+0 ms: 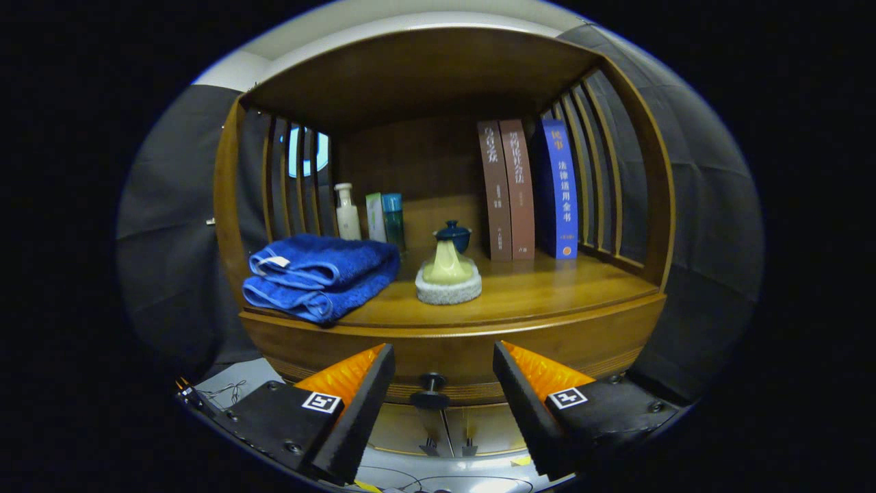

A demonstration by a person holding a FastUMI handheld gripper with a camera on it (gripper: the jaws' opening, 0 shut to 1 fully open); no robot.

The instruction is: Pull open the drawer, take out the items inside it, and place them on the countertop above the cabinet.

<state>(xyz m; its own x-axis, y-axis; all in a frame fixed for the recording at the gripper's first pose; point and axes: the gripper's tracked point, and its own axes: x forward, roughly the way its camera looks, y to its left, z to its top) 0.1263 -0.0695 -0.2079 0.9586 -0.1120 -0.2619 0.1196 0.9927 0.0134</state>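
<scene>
gripper [443, 383] held wide, fingers [359, 404] spread to either side of the drawer knob [431, 392], touching nothing. knob black and round, sitting between the fingertips and just ahead of them, on the drawer [452, 366] front under the countertop edge. drawer looks closed or nearly so; contents hidden. just beyond, the wooden countertop [547, 291] of the cabinet, bare on the right half. on its left front corner, a folded blue towel [321, 274], hanging slightly over the edge. near the middle, a pale yellow-green piece on a round grey pad [448, 284]; hard to tell what it is. right behind that, a small dark blue lidded cup [453, 234]. further back on the left, a white bottle [347, 212] and two slim boxes [384, 218] standing upright close together. against the back right, three books [527, 188] upright, two brown and one blue, next to the slatted side wall [602, 185]. wooden top panel [424, 68] overhead.
</scene>
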